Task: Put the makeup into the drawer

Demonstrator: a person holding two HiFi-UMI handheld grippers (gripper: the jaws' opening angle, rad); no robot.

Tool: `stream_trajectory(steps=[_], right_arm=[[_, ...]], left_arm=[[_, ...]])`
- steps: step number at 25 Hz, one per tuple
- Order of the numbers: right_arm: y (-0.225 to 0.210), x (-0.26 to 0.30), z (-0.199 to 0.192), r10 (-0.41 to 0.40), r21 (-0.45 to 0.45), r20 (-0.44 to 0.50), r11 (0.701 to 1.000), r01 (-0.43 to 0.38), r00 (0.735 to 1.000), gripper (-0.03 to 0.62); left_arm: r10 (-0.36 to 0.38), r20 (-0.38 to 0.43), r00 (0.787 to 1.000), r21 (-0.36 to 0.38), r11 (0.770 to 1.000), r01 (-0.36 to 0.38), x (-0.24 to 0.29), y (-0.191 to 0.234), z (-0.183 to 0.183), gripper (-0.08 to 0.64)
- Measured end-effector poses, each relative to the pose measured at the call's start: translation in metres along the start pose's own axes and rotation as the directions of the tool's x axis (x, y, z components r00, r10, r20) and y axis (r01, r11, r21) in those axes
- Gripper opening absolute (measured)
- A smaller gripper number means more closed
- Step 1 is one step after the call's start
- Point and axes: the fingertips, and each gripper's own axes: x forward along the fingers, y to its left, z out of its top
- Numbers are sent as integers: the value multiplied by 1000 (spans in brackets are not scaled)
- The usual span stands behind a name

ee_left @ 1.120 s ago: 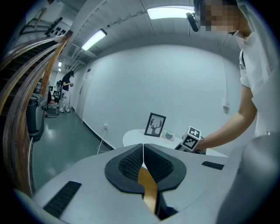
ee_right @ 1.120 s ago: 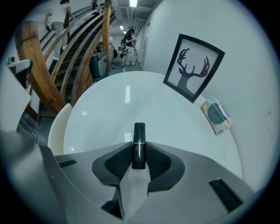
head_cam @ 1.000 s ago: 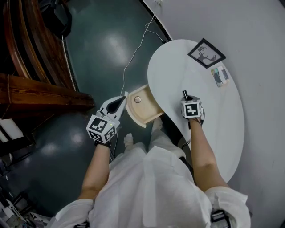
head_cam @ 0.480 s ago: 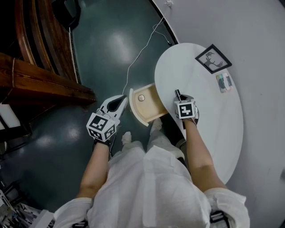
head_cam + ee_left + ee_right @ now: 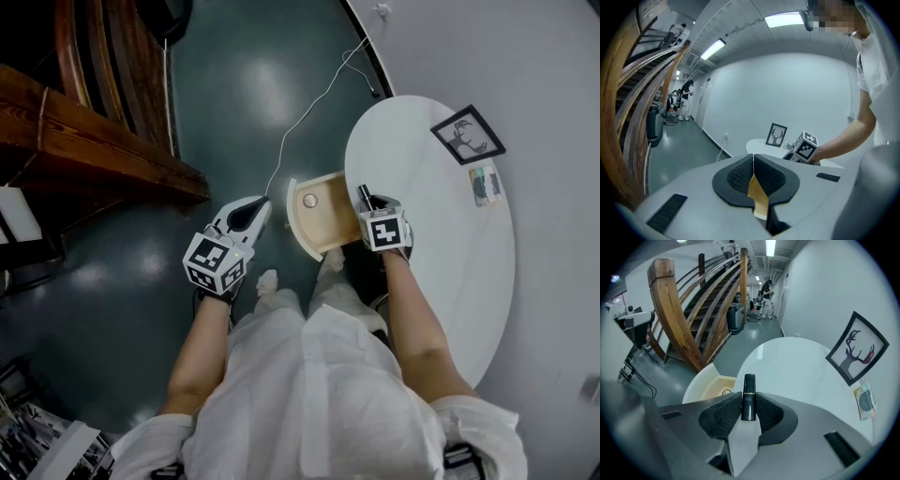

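Over the last second the right gripper (image 5: 369, 207) has carried a dark lipstick tube (image 5: 364, 194) across the white desk (image 5: 441, 234) toward the open drawer (image 5: 296, 225). A second ago the tube stood well inside the desk's rim. Now it hangs at the rim, where the drawer comes out from under the desk. In the right gripper view its jaws are clamped on the tube's lower half, and the upper half sticks out past the tips, aimed at the drawer's pale inside. The makeup is thus held in the air and not yet in the drawer. Most of the carry looks done, and what remains is probably a short reach further left, a lowering and a release.

The left gripper (image 5: 259, 206) has kept its place just beside the drawer front, apart from it as far as the head view shows. Its jaws are closed on nothing.

The drawer is shallow, with a curved front wall, and a small round object (image 5: 309, 200) already lies near that wall. The bare bottom between that object and the desk edge looks like the free spot. The desk rim overhangs the drawer's inner end, so the tube likely has to clear it before dropping. A picture frame (image 5: 467, 134) and a small flat item (image 5: 485, 183) lie well apart on the far side of the desk.
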Motion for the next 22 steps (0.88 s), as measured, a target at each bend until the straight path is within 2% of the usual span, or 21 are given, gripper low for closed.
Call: stream_trajectory(steps=[8,19,22], right_arm=[[48,11,19,79,-55,27,995,-78,996,92],[101,42,11,174,-105,-36,979,-177,984,92],[109,56,-3,194,-95,-82,975,-201,978,92]], left_arm=[[48,0,999,-23,999,-48,-25,15,-11,17],[103,-16,995,-39,994,-104,-47,29,-26,17],[115,-20,993,-41,992,-116,-51,32,-28,17]])
